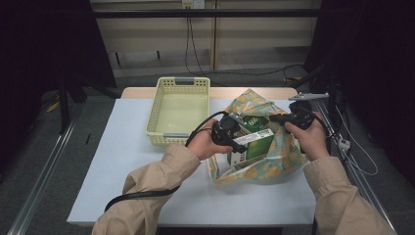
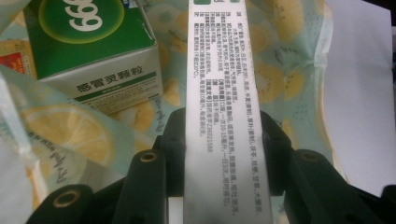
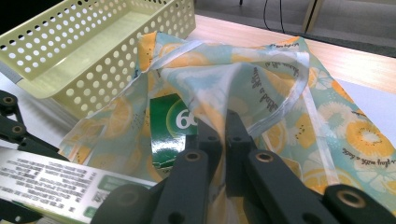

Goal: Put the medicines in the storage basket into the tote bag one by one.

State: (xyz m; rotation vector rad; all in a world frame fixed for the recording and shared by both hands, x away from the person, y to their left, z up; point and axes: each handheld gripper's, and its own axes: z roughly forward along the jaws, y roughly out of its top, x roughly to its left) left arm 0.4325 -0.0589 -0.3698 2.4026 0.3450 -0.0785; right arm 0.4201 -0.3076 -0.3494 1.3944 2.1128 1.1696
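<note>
Glossy cardboard box [image 2: 229,93]; thin shiny plastic bag [image 3: 280,93]; perforated matt plastic basket [image 1: 178,110]; matt table [image 1: 122,147].

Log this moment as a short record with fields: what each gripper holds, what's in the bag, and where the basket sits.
left gripper: shut on the long white-sided box, held over the bag's mouth
right gripper: shut on the bag's edge, holding it up
bag: lemon-print plastic, lying on the white table
inside bag: a green medicine box
basket: pale yellow, perforated, beside the bag, nothing seen in it
</note>
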